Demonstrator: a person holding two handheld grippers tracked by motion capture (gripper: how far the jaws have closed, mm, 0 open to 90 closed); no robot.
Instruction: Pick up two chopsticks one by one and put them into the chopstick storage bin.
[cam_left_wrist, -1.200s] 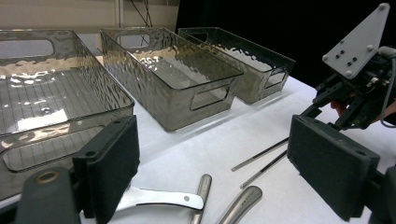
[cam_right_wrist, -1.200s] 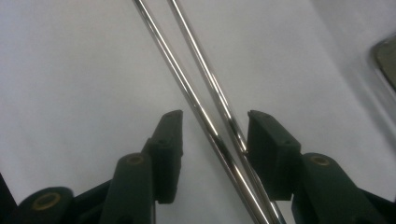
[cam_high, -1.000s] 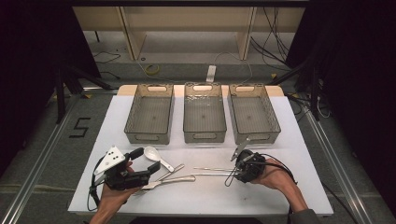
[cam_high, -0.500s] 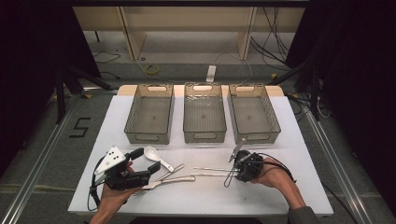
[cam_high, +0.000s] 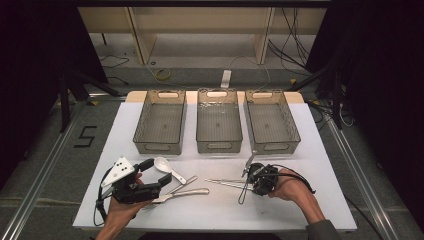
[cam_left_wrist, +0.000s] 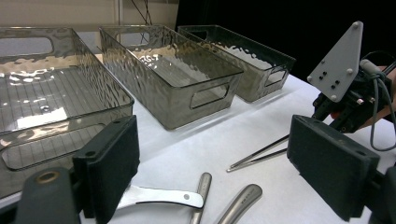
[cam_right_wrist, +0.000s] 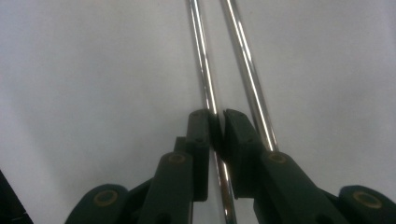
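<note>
Right gripper (cam_right_wrist: 217, 126) down at the white table (cam_high: 310, 150), near its front edge on the right, pointed steeply at the tabletop. Jaws just closing, now drawn in narrow on one of two thin metal chopsticks (cam_right_wrist: 201, 60); pads pinching that left rod from both sides, the second rod running just beside the right jaw, outside the grip. In the high view, same gripper (cam_high: 252, 175) held in the right hand (cam_high: 287, 186), the chopsticks (cam_high: 226, 183) stretching leftward from it across bare table, tips well apart from the other cutlery.

Left gripper (cam_left_wrist: 219, 158) held level above the front left part of the table, jaws standing wide with nothing between the pads. In the high view, seen at (cam_high: 150, 172), gripped by the left hand (cam_high: 122, 212), grey three-cornered plate on top. Below and ahead of its jaws: a white spoon (cam_high: 165, 166), a metal spoon (cam_high: 187, 192) and a second metal handle crossing it, all lying flat, close together.

Three clear smoked bins side by side across the back half of the table: left bin (cam_high: 161, 125), middle bin (cam_high: 219, 122), right bin (cam_high: 272, 122), walls nearly touching. Open strip of table between the bins' front walls and the cutlery. Bare surface to the right of the right hand out to the table's right edge; front edge close under both wrists.
</note>
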